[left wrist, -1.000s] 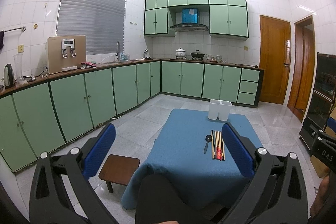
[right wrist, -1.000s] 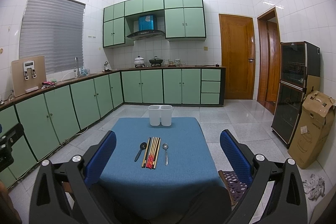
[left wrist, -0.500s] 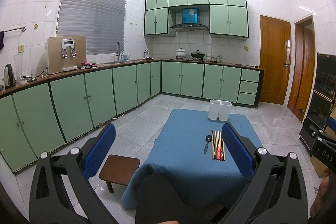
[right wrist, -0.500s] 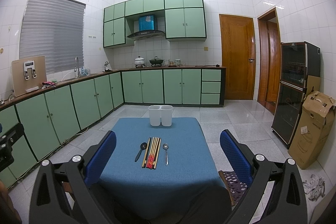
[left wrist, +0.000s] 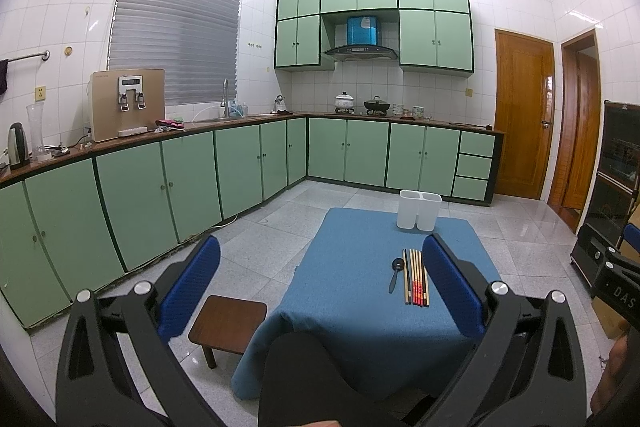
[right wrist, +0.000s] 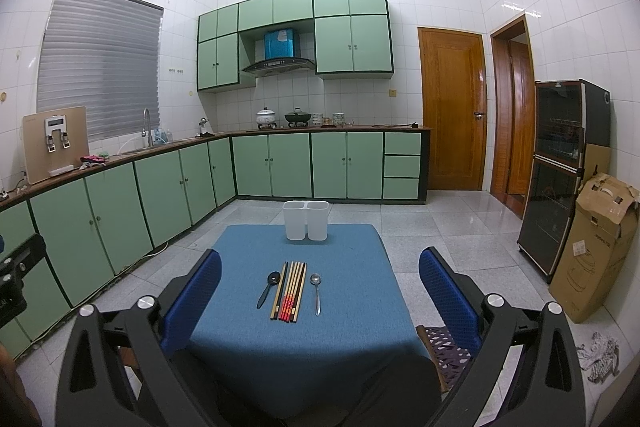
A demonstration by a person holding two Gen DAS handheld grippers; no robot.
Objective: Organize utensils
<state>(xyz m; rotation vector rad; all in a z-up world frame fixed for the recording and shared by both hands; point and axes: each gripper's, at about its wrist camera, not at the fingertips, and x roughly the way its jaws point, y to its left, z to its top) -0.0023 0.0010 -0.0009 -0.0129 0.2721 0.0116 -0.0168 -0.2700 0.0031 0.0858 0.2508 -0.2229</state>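
A bundle of chopsticks lies on the blue-clothed table, with a black spoon to its left and a metal spoon to its right. A white two-compartment holder stands at the table's far edge. My right gripper is open and empty, held back from the utensils. In the left wrist view the chopsticks, black spoon and holder show; the metal spoon is hidden behind a finger. My left gripper is open and empty, left of the table.
A small brown stool stands on the floor left of the table. Green cabinets line the left and far walls. A dark appliance cabinet and a cardboard box stand at the right.
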